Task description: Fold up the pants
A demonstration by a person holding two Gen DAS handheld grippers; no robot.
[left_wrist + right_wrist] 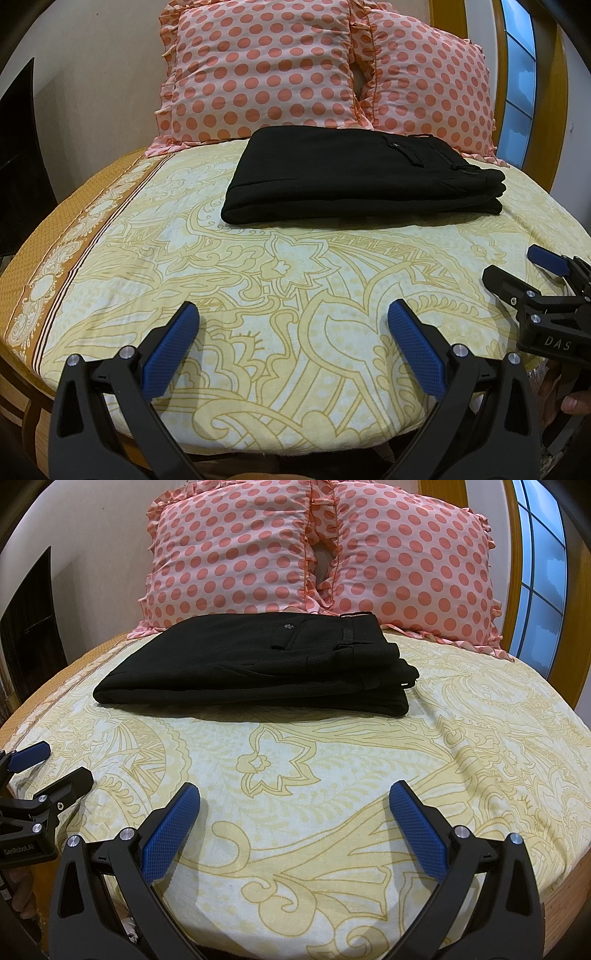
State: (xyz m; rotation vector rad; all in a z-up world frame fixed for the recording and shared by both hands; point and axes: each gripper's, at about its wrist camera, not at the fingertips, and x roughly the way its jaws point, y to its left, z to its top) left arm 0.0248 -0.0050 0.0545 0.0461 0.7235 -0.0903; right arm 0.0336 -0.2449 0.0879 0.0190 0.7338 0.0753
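"GenRobot.AI" marks the left gripper (48,764). Folded pants (258,664) lie crosswise ahead, waistband rightward. Left and right gripper (294,805) jaws wide apart, empty.

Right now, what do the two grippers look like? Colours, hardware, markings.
Both match: black plastic scissor-style arms with silver rivets and pivots, and blue fingers with knurled pads. The left gripper reads "GenRobot.AI" in white on its body in the right wrist view; the right gripper shows "DAS" in the left wrist view. No cables or sleeves visible.
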